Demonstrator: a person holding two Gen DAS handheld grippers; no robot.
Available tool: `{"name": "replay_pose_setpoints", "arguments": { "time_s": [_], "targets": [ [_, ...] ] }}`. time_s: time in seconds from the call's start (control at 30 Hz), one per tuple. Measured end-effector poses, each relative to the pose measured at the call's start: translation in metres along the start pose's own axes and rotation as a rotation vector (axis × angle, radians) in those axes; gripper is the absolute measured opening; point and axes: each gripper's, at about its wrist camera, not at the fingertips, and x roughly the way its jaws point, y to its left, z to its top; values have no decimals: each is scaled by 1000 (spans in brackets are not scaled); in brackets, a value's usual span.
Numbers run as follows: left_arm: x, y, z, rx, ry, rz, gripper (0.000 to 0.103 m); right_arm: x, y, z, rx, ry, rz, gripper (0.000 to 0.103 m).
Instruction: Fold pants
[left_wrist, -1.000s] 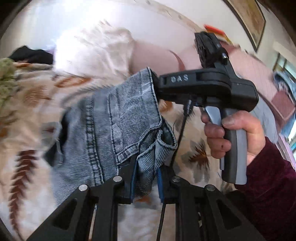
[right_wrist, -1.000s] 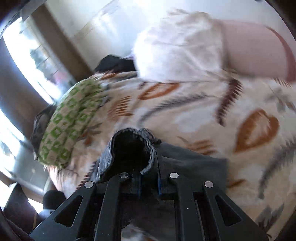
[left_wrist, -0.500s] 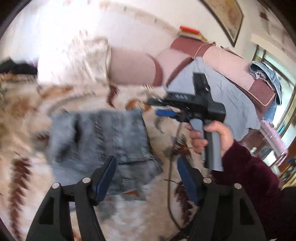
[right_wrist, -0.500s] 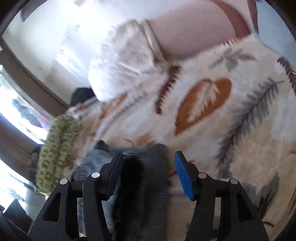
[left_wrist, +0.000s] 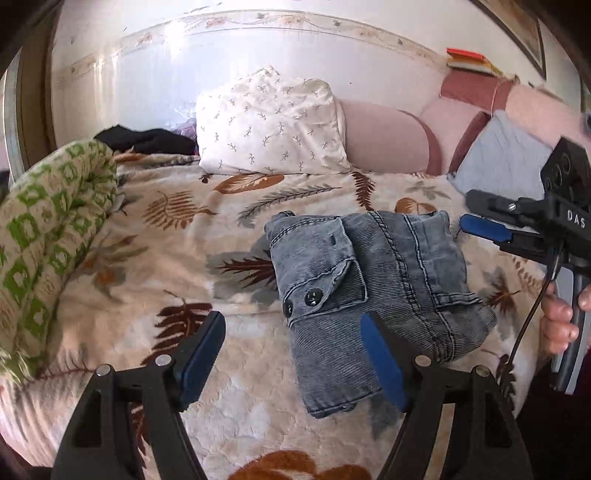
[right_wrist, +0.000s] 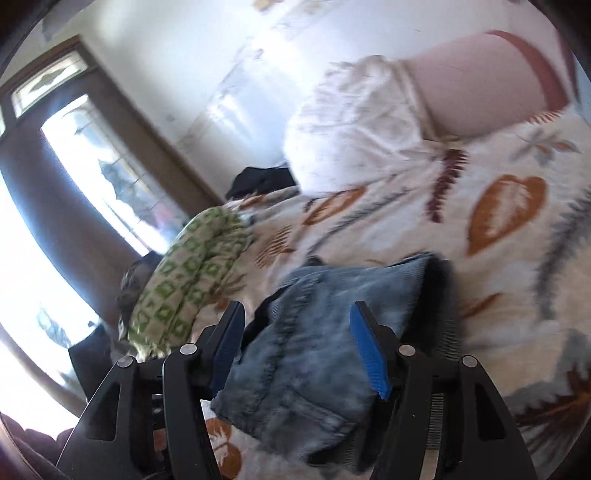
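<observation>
The grey-blue denim pants lie folded in a compact bundle on the leaf-print blanket; a buttoned pocket flap faces up. My left gripper hovers at the bundle's near left corner. Its jaws are opening and its pads press on nothing. My right gripper, held by a hand, floats beside the bundle's far right corner. In the right wrist view the pants lie below the right gripper. Its jaws are opening too, with denim showing between them but free of the pads.
A rolled green-patterned quilt lies along the bed's left side. At the head of the bed are a white pillow, a pink bolster, a black garment and a grey cloth. A bright window stands beyond the quilt.
Both grippers were shut on the raised pants a second ago. They have let go, opened wide and drawn back, and the pants now rest folded on the blanket.
</observation>
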Motion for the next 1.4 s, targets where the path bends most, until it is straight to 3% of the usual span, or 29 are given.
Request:
{"name": "replay_pose_setpoints", "arguments": {
  "time_s": [0.13, 0.27, 0.37, 0.6, 0.77, 1.07, 1.4],
  "targets": [
    [5, -14, 3, 44, 19, 12, 78, 23, 7, -11, -39, 25, -92, 59],
    [26, -28, 3, 85, 57, 29, 78, 45, -7, -17, -3, 81, -165, 61],
    [40, -32, 5, 72, 76, 8, 78, 56, -23, -19, 46, 115, -203, 67],
    [66, -42, 14, 77, 100, -21, 84, 78, -64, -9, 149, 156, -275, 68],
    [83, -47, 22, 72, 124, -24, 87, 93, -81, 4, 186, 213, -275, 67],
    [109, -47, 29, 25, 158, -24, 89, 112, -92, 23, 169, 233, -308, 71],
    [107, -44, 18, 47, 197, -12, 90, 122, -89, 30, 103, 274, -312, 75]
  ]
}}
